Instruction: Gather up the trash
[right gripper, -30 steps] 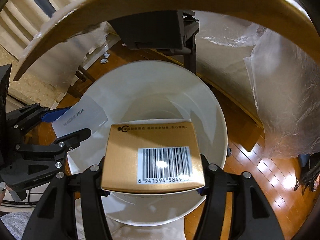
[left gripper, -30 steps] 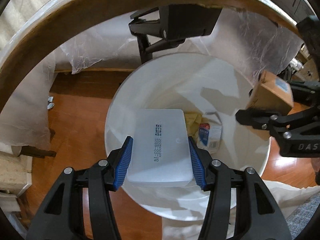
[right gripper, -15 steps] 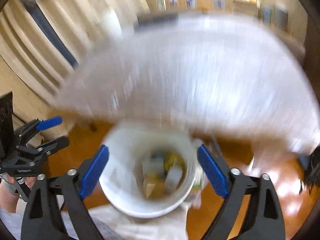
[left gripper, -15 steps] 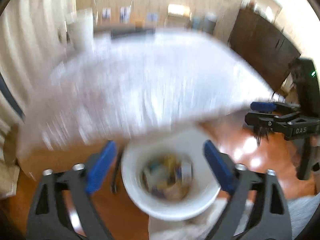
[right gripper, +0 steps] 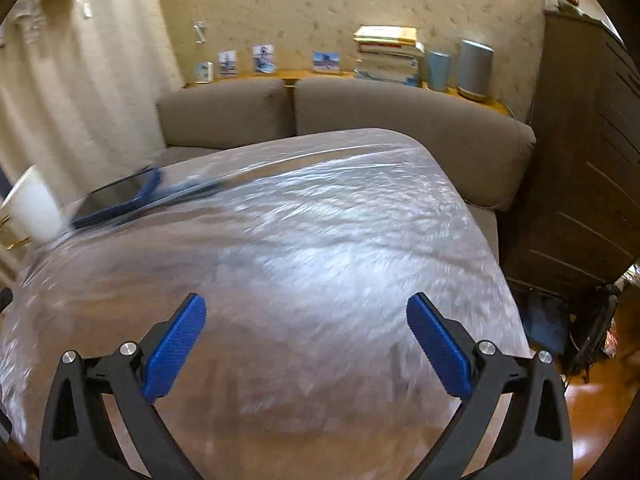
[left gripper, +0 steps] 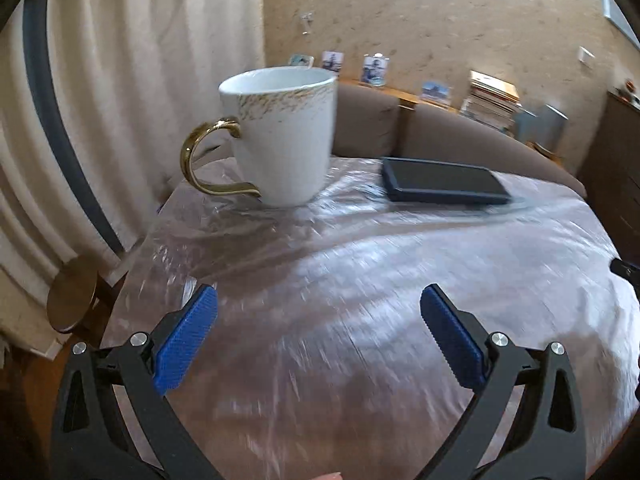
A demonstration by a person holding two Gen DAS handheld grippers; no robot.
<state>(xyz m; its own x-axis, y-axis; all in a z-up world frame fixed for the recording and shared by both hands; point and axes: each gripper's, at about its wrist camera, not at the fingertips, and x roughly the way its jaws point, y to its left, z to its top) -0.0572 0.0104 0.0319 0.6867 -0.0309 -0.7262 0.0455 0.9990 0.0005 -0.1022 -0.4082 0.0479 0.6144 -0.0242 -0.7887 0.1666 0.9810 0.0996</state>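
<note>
My left gripper (left gripper: 320, 336) is open and empty, held above a round table (left gripper: 400, 280) covered in clear plastic film. My right gripper (right gripper: 306, 340) is open and empty above the same table (right gripper: 320, 248). No trash item shows on the table in either view. The white bin is out of both views.
A white mug with a gold handle (left gripper: 280, 136) stands at the table's far left, also at the left edge of the right wrist view (right gripper: 34, 208). A dark flat tablet (left gripper: 444, 182) lies beyond it. A brown sofa (right gripper: 360, 116) and a dark cabinet (right gripper: 580, 160) stand behind.
Both grippers let go of their loads over the white bin, the white box and the brown box, then rose and tilted up to face the tabletop, jaws open.
</note>
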